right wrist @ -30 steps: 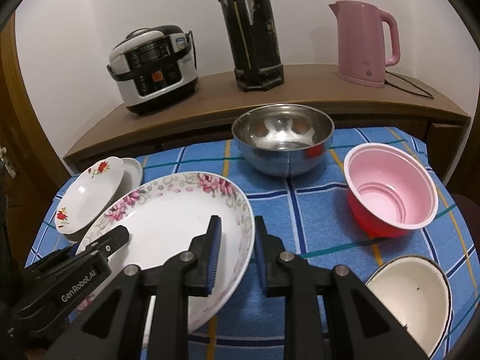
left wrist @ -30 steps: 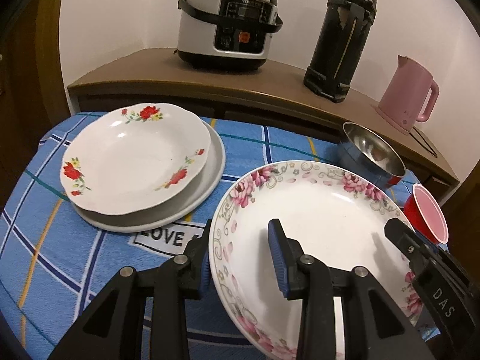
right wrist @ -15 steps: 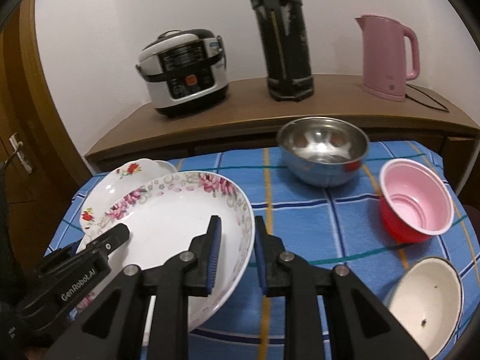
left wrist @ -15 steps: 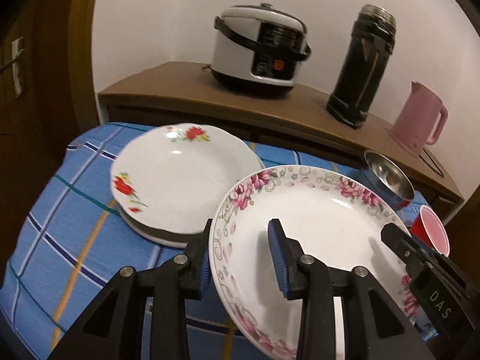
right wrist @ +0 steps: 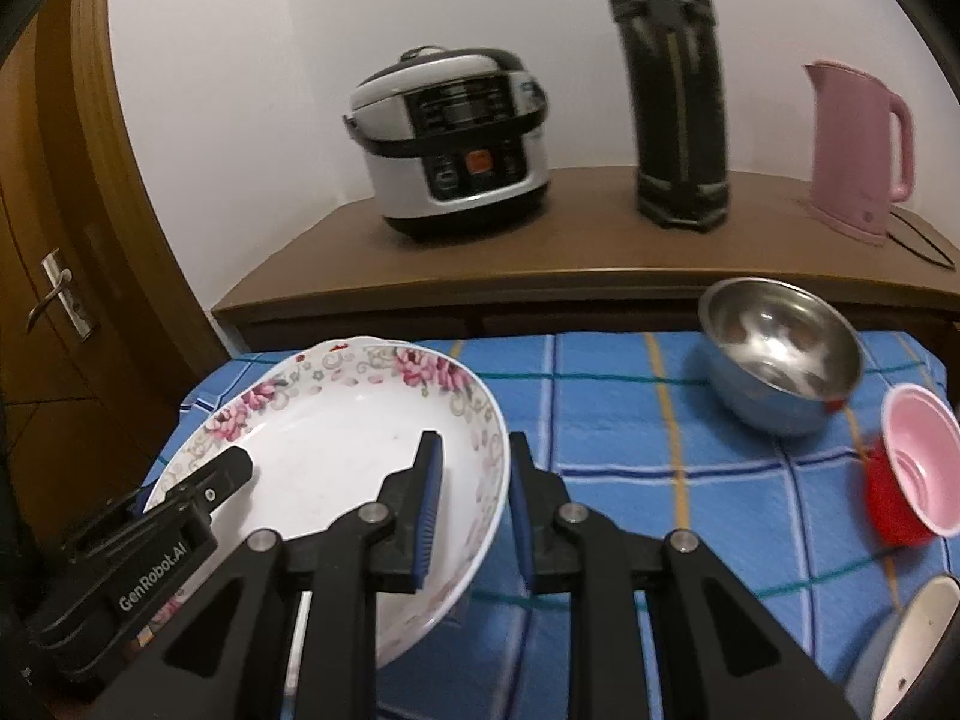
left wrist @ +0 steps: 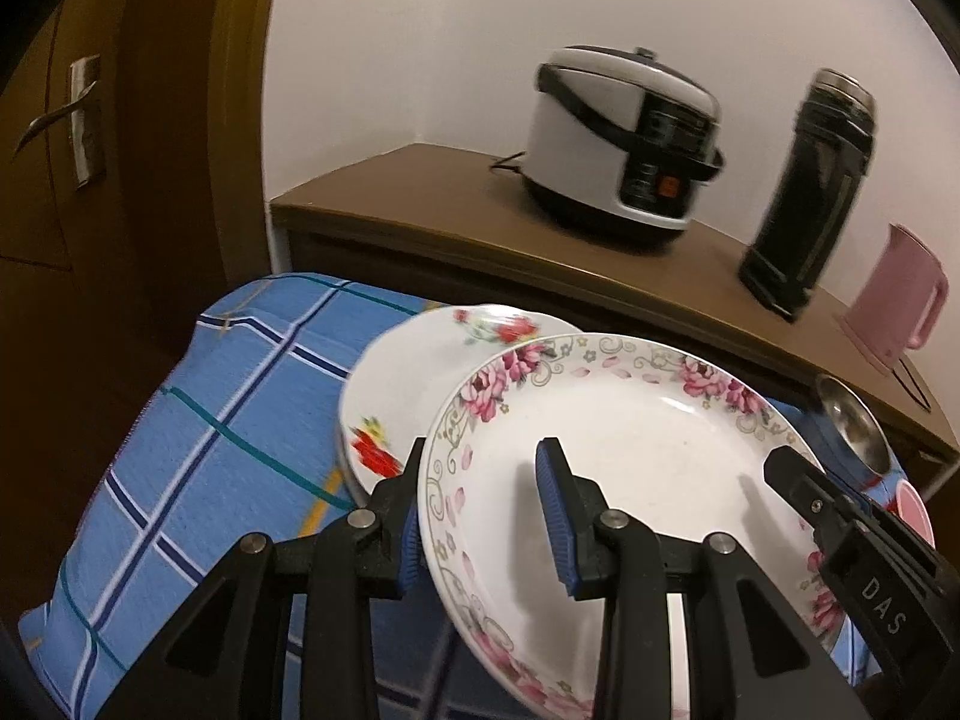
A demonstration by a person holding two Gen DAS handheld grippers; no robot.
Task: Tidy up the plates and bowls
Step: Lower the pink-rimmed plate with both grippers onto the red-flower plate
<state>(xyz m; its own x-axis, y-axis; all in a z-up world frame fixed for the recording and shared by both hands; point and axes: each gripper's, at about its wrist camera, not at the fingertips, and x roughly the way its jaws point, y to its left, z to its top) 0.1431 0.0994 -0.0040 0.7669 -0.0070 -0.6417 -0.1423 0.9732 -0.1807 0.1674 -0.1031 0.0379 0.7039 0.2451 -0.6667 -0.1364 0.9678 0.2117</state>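
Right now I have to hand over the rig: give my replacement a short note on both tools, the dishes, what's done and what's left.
Left tool: shut on the left rim of the pink-flowered plate.
Right tool: shut on the same plate's right rim; the plate is carried in the air between both.
Below and partly covered by it: the red-flowered plate on the blue checked cloth.
Loose on the cloth: steel bowl, pink-lined red bowl, white bowl at the near right.
Done: flowered plate lifted.
Left: probably set it on the red-flowered plate, then group the bowls.
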